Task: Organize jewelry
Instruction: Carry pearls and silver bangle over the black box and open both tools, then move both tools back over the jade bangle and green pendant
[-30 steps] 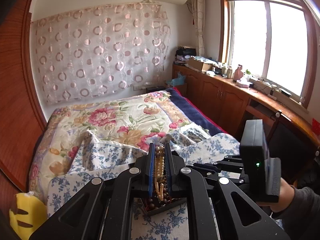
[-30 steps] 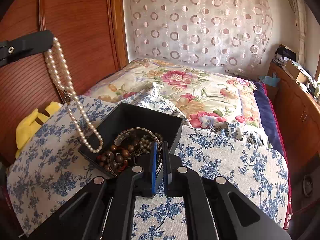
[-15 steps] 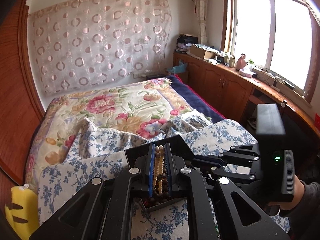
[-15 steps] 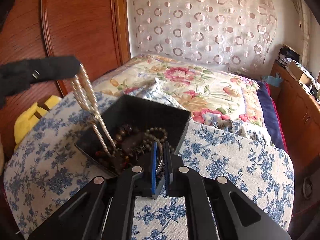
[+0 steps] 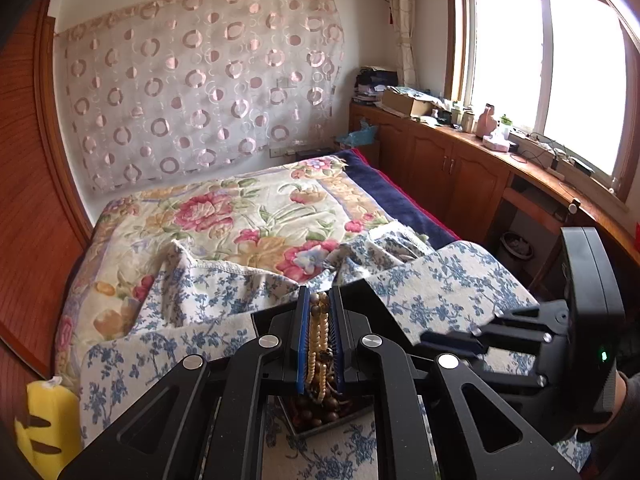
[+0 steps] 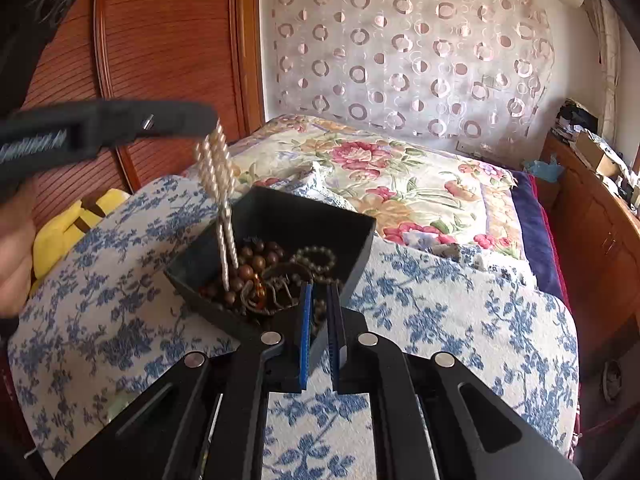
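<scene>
Left claw (image 6: 208, 124) pinching pearl necklace (image 6: 218, 168), strand dangling into black box (image 6: 360, 248) on bed; right claw (image 6: 318, 304) clamped on box rim. Best lowered slowly, released once coiled inside.

Open black plastic jewelry box (image 6: 280, 220) resting on the blue-flowered cloth (image 6: 460, 320) covering the bed's near end; pearl necklace (image 6: 218, 172) hanging into the box's left side; brown bead strands (image 6: 256, 264) inside; yellow plush toy (image 6: 72, 220) left of the box.
</scene>
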`<state>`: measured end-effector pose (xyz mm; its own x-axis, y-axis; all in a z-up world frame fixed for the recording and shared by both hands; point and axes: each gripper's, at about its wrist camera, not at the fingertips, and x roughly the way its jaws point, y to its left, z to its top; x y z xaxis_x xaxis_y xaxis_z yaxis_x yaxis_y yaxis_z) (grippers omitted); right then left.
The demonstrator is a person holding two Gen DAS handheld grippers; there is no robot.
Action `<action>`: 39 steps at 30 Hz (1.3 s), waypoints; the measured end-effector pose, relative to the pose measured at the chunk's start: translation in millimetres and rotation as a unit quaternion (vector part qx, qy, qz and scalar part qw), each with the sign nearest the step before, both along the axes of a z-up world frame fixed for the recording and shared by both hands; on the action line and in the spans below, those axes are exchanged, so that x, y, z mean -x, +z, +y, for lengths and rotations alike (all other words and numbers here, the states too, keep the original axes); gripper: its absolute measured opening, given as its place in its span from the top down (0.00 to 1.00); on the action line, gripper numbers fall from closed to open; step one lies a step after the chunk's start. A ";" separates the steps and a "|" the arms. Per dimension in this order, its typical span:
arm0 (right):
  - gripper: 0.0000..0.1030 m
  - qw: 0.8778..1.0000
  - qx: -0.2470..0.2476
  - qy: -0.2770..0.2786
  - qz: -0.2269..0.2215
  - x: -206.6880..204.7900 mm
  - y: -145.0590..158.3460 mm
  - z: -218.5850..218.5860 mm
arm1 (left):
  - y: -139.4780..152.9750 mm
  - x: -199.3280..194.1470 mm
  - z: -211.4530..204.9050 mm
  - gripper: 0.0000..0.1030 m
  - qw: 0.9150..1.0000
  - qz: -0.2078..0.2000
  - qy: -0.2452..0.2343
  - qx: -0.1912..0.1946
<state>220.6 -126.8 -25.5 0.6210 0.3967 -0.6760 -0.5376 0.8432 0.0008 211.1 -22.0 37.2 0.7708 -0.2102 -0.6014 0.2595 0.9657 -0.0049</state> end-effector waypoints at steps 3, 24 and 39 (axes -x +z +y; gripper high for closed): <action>0.91 1.000 -0.004 0.000 0.001 5.7 -0.8 -5.7 | 2.8 -2.0 -1.5 0.92 1.000 -0.003 0.001 -0.002; 0.91 0.999 -0.013 0.034 0.019 81.6 -23.8 -21.5 | -48.9 80.2 3.9 0.62 0.999 0.024 -0.019 -0.015; 0.92 0.999 0.015 0.029 0.039 102.6 -53.7 -25.2 | -108.2 135.8 1.6 0.15 0.996 0.083 -0.037 -0.010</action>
